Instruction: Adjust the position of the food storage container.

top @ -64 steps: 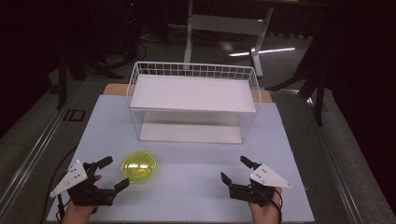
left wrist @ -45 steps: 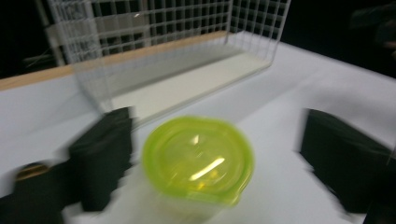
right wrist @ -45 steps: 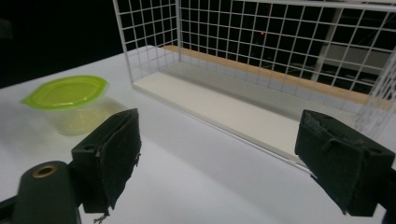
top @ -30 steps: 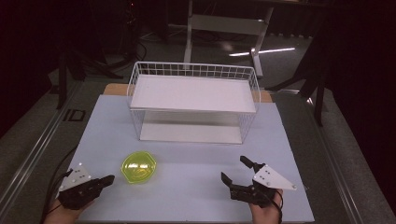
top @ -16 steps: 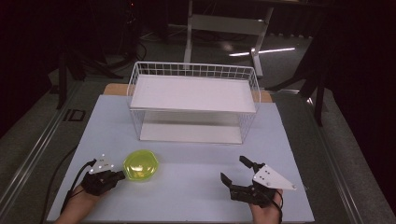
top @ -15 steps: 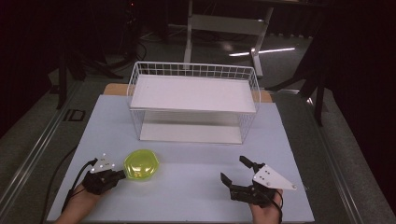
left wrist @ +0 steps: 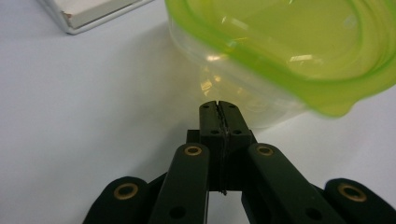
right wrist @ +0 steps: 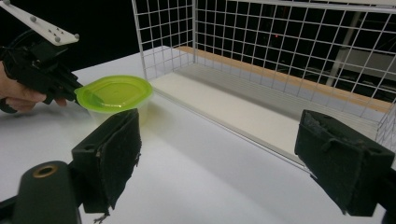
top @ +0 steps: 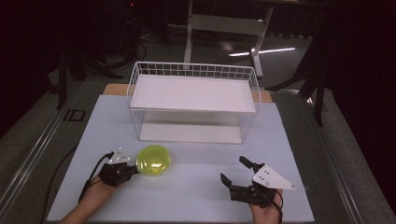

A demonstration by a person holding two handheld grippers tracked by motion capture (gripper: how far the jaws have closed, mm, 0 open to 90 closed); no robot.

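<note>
1. One container (top: 152, 160) is counted: a clear tub closed with a lime-green lid (left wrist: 299, 42). It stands on the near left part of the white table (top: 196, 186), well in front of the rack.
2. One wire rack (top: 194, 100) is seen, white, with two flat shelves, an upper one and a lower one resting at table level. It stands across the far middle of the table.
3. Two grippers are counted, one held in each hand at the near edge.
4. The left gripper (top: 132, 167) is seen with its jaws pressed together, nothing between them. In the left gripper view the closed tips (left wrist: 218, 108) are shown right at the clear wall of the container, under the rim of the lid; whether they touch it cannot be told.
5. The right gripper (top: 236, 171) is held on the near right of the table, well apart from the container. Its jaws stand wide, and nothing is held between them.
6. Bare table surface lies between the container and the rack, with nothing standing between them.
7. Behind the table a dark floor and the white legs of a stand (top: 189, 28) are seen.
</note>
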